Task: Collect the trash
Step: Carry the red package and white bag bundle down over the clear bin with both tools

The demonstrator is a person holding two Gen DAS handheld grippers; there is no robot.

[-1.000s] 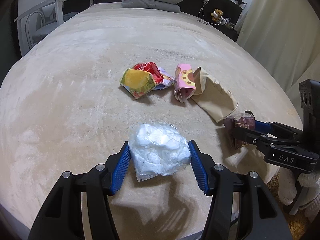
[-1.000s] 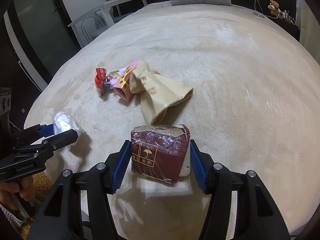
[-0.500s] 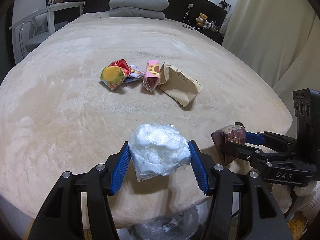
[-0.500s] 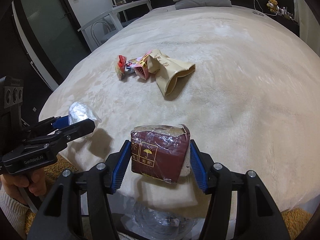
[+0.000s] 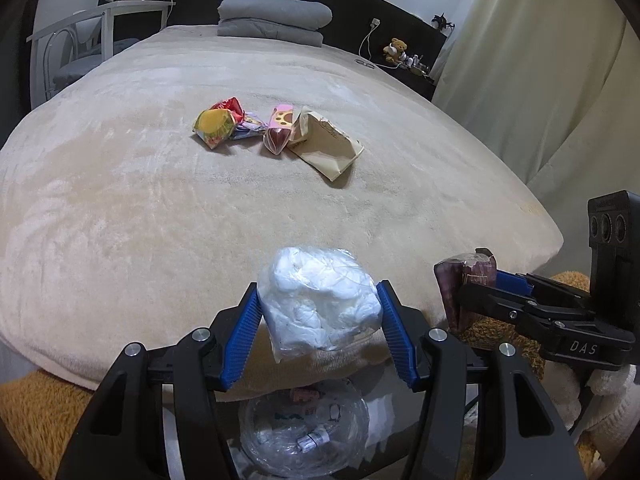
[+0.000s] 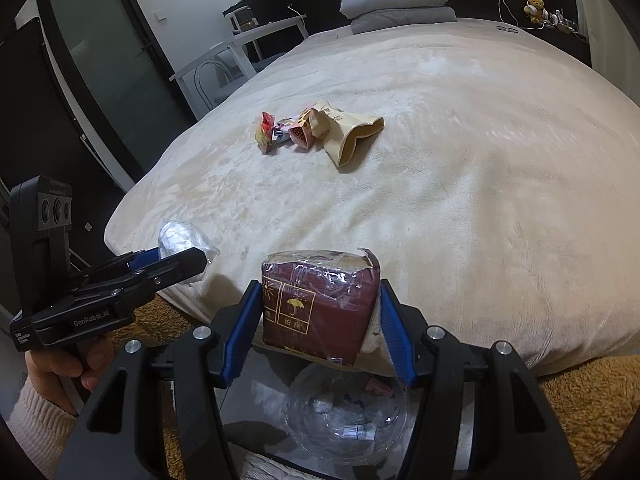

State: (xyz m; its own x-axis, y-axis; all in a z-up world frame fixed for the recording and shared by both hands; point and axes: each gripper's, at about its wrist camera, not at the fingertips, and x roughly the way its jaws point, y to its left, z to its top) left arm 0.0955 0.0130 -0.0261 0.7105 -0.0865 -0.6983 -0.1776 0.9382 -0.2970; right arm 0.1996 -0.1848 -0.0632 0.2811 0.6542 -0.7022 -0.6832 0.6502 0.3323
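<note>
My left gripper (image 5: 318,316) is shut on a white crumpled plastic bag (image 5: 320,308), held past the bed's near edge above a clear plastic-lined bin (image 5: 304,436). My right gripper (image 6: 318,312) is shut on a maroon wrapped packet (image 6: 316,304), also above the bin (image 6: 344,420). Each gripper shows in the other's view: the right one (image 5: 466,294) with the packet, the left one (image 6: 188,254) with the bag. On the bed lie a yellow-red snack wrapper (image 5: 218,126), a pink packet (image 5: 278,130) and a tan paper bag (image 5: 328,148).
The cream blanket covers the bed (image 5: 160,200). Grey folded pillows (image 5: 274,18) lie at the head. A white chair and desk (image 5: 80,44) stand at the left. A curtain (image 5: 520,60) hangs at the right. An orange-brown rug (image 6: 592,392) covers the floor around the bin.
Both grippers have pulled back from the bed with their loads and now hang over its near edge. The bin has come into view below them.
</note>
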